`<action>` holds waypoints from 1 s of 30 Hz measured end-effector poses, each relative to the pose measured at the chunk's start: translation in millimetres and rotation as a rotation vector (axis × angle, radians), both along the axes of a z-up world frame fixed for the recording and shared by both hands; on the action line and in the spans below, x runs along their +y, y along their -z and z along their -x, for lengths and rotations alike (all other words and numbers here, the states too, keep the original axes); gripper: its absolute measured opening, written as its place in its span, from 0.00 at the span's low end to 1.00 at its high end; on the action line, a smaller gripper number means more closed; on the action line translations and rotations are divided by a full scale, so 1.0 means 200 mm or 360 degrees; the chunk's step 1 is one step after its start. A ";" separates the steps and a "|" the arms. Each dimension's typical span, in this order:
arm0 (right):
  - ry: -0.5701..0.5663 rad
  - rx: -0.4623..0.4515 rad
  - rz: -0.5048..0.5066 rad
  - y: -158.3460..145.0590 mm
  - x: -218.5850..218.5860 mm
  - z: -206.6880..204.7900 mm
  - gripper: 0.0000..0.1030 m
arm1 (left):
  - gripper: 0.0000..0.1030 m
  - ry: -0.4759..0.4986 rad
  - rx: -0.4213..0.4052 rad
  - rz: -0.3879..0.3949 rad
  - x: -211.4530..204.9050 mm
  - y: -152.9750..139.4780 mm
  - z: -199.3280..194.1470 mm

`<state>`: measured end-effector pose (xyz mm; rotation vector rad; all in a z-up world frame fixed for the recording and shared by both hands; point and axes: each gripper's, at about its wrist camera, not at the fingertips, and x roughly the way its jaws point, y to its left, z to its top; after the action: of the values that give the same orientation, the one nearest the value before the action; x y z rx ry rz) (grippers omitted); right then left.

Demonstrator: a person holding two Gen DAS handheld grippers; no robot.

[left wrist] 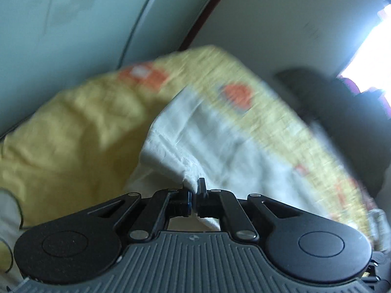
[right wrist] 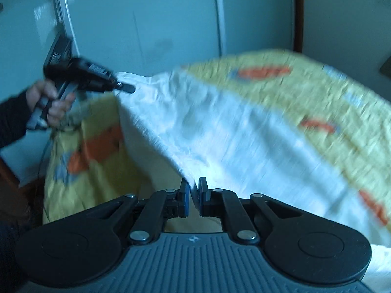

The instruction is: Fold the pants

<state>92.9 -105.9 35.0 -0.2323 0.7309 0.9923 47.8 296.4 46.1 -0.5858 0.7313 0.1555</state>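
The pants [left wrist: 220, 131] are white fabric, held up in the air and stretched between both grippers. My left gripper [left wrist: 194, 193] is shut on one corner of the pants edge. My right gripper [right wrist: 193, 193] is shut on another corner of the pants [right wrist: 220, 127]. In the right wrist view the left gripper [right wrist: 124, 88] shows at the upper left, held by a hand [right wrist: 52, 102], pinching the far end of the white edge. The image is motion-blurred.
A yellow sheet with orange patches [left wrist: 73, 131] lies beneath and behind the pants, also in the right wrist view [right wrist: 305, 83]. A pale wall or cabinet [right wrist: 158, 19] stands behind. A dark shape [left wrist: 342, 112] and a bright window [left wrist: 371, 48] are at the right.
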 end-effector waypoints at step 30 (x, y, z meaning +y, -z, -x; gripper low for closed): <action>0.1597 0.0073 -0.0443 -0.18 -1.14 -0.19 0.63 | 0.51 0.1226 -0.0561 -0.0499 -1.38 -0.01 0.09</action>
<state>130.4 -334.3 71.2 0.3839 0.6237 0.1274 29.6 20.1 48.4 -0.0014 0.5298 -0.5289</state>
